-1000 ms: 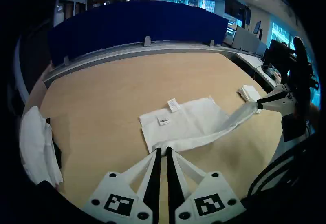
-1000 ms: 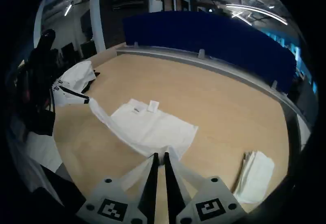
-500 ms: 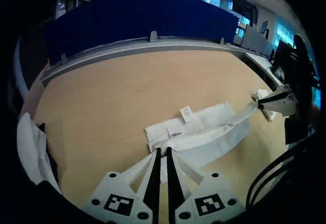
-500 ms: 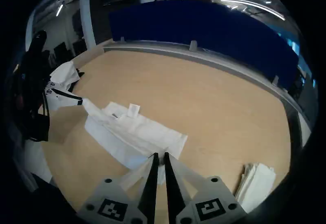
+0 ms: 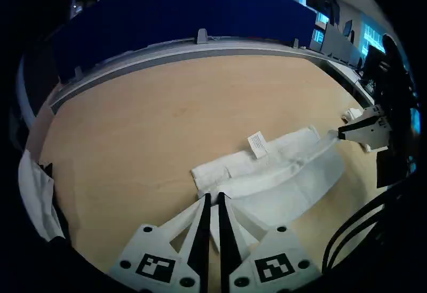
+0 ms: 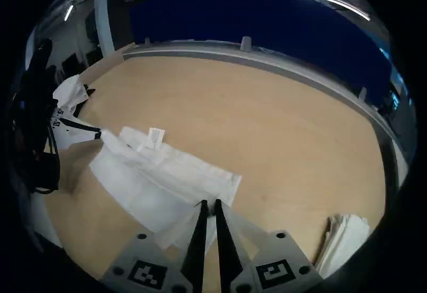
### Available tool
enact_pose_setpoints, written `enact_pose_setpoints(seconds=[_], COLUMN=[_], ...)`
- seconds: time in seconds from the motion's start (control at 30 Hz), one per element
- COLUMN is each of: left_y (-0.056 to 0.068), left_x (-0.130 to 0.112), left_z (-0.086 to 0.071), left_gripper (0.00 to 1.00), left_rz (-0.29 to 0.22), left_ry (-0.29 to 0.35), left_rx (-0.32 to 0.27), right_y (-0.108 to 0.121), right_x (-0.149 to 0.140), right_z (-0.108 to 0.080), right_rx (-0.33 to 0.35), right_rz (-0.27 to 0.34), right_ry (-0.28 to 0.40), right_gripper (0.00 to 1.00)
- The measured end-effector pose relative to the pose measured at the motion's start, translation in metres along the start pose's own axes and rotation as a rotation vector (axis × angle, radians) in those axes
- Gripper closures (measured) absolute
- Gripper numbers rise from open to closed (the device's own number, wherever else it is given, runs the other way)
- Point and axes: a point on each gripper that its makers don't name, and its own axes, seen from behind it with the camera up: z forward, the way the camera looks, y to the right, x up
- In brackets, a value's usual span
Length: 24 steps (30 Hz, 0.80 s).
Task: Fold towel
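While the white towel (image 5: 291, 178) lies partly doubled on the wooden surface (image 5: 160, 111), its long axis runs between the grippers. The left gripper (image 5: 212, 203) and right gripper (image 6: 206, 208) each hold one end of its raised edge, fingers clamped on cloth.

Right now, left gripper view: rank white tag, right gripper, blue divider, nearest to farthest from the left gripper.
1. White tag, just ahead, slightly right.
2. Right gripper, far right, holding the towel.
3. Blue divider, farthest, along the back.
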Motion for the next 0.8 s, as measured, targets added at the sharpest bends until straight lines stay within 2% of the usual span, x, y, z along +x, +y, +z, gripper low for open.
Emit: enact_pose_setpoints(seconds=[0.1,0.2,0.37,0.5,0.6,0.67,0.73,0.8], left_y=[-0.003,-0.005,-0.004,-0.005,-0.008,-0.009,-0.010,-0.010], left_x=[0.001,0.001,0.001,0.002,0.001,-0.001,-0.003,-0.005], left_z=[0.007,0.012,0.013,0.009,0.004,0.001,-0.002,-0.004], left_gripper=[0.90,0.88,0.59,0.37,0.23,0.17,0.12,0.11], left_rz=[0.008,0.015,0.013,0.004,0.001,0.000,-0.002,-0.006], left_ry=[0.007,0.009,0.008,0.009,0.012,0.011,0.010,0.009], left_rx=[0.009,0.022,0.017,0.011,0.018,0.020,0.022,0.023], right_y=[0.004,0.006,0.006,0.005,0.006,0.006,0.005,0.004], right_x=[-0.001,-0.001,-0.002,0.001,0.003,0.004,0.003,0.002], right_z=[0.006,0.010,0.012,0.009,0.006,0.003,0.000,-0.003], right_rx=[-0.018,-0.036,-0.047,-0.045,-0.050,-0.052,-0.051,-0.051], right_rz=[0.005,0.008,0.017,0.028,0.036,0.041,0.044,0.046], right_ry=[-0.001,-0.001,-0.011,0.001,0.011,0.014,0.016,0.018], right_gripper=[0.87,0.79,0.54,0.42,0.27,0.19,0.15,0.12])
